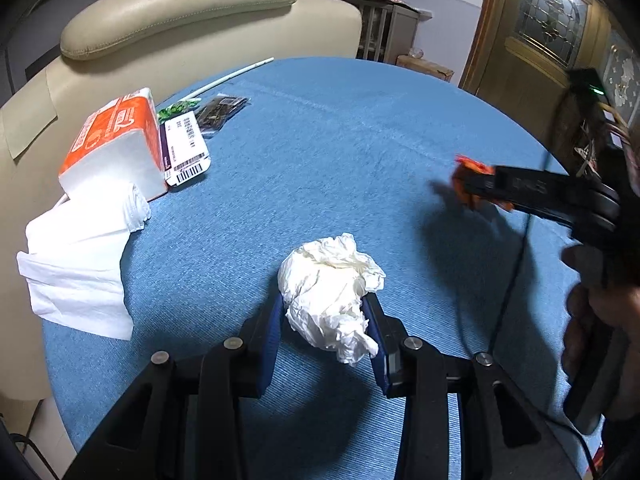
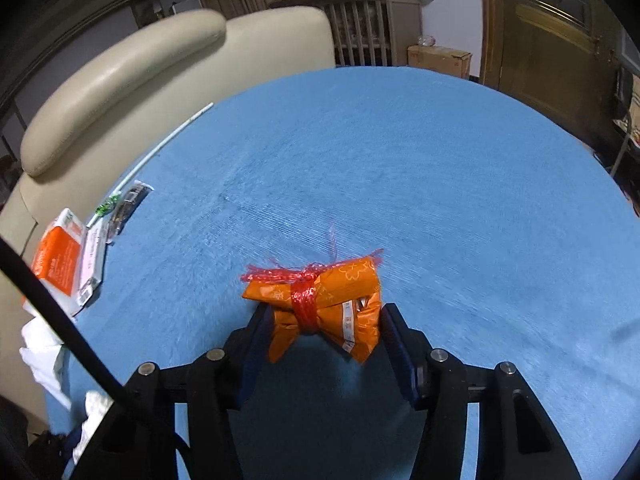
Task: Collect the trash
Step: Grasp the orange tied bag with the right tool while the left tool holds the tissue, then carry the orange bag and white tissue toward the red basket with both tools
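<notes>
My left gripper (image 1: 325, 322) is shut on a crumpled white tissue ball (image 1: 330, 294), held just above the blue tablecloth (image 1: 320, 152). My right gripper (image 2: 326, 322) is shut on an orange wrapper bundle (image 2: 324, 300) tied with red plastic string, held over the cloth (image 2: 400, 160). The right gripper (image 1: 466, 184) also shows at the right of the left wrist view, with the orange bundle (image 1: 470, 166) at its tip.
An orange tissue pack (image 1: 114, 144) with loose white tissues (image 1: 80, 256) lies at the table's left edge, beside a barcoded card (image 1: 186, 148), a dark packet (image 1: 222, 110) and a white stick (image 1: 224, 80). A cream leather chair (image 1: 180, 12) stands behind. A black cable (image 1: 516, 264) runs across the right side.
</notes>
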Motion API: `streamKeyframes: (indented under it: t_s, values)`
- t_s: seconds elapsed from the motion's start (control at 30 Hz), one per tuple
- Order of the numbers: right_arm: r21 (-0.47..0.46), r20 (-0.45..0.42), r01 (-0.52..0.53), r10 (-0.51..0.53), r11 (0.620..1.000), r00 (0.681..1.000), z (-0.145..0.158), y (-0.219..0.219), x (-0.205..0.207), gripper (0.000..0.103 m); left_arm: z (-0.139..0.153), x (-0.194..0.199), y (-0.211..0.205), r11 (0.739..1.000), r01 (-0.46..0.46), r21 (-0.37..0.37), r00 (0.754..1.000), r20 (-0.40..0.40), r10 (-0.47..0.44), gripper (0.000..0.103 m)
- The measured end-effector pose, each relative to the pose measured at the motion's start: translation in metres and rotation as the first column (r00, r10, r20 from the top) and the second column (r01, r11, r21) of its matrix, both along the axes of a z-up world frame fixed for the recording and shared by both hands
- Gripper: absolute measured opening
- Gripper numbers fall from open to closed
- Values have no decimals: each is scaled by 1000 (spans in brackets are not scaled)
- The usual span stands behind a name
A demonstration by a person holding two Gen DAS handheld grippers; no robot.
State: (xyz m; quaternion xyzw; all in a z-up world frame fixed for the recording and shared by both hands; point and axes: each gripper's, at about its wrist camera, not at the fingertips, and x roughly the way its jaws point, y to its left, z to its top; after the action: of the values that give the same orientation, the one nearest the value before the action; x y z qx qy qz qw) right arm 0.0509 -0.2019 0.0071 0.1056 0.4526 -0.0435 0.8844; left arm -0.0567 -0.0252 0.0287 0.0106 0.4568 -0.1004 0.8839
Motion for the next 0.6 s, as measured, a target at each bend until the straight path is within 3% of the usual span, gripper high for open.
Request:
streamKeyframes:
  t_s: [0.27,0.6]
  values:
    - [26,56,52,-53,998,997,24,-19,-75,58,10,-25,-11,999,36,-3,999,26,-36,41]
    - [94,76,117,-125,989,989,33,-32,-174,58,23,-59,-27,997,71,30,996,45,-73,41]
